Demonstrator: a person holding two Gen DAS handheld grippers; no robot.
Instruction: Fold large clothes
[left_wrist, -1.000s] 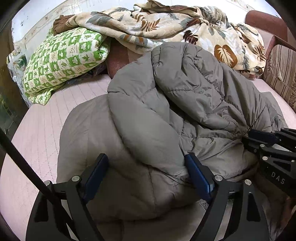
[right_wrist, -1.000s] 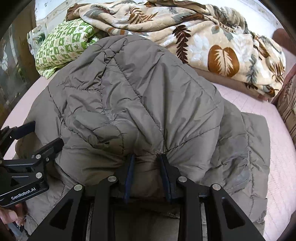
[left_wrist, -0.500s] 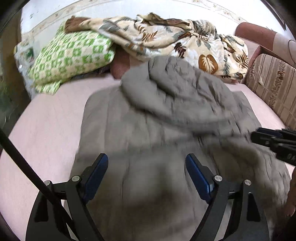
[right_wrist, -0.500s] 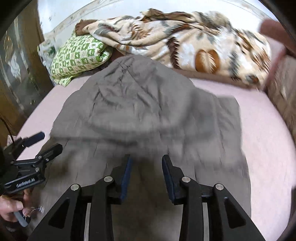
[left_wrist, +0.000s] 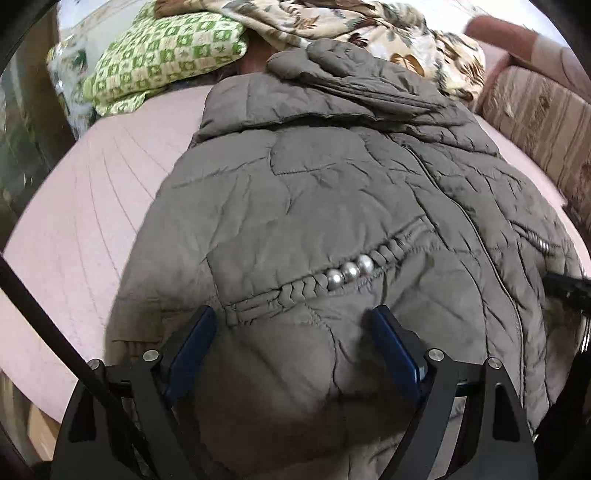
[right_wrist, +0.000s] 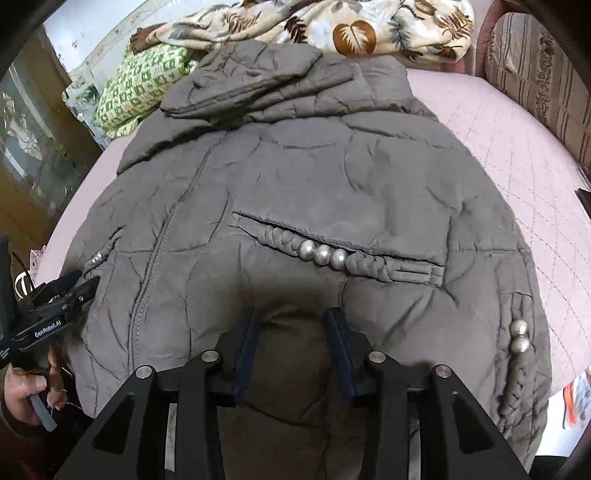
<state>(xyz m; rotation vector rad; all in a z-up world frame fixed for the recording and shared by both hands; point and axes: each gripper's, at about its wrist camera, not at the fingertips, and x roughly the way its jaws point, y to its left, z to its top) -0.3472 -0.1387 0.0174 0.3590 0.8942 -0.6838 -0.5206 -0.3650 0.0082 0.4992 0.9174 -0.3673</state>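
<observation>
Grey quilted coat (left_wrist: 332, 206) under both claws, left claw (left_wrist: 291, 332) wide, right claw (right_wrist: 293, 325) opening, fabric between.

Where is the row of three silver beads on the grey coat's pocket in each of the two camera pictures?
Left wrist view: the three silver beads sit just below centre, above the tool's right finger.
Right wrist view: another pocket's three silver beads lie at centre, above the tool's fingers; the left view's row shows small at far left.
Shared landmark: the green checked pillow, upper left in both, beyond the coat's hood.
</observation>
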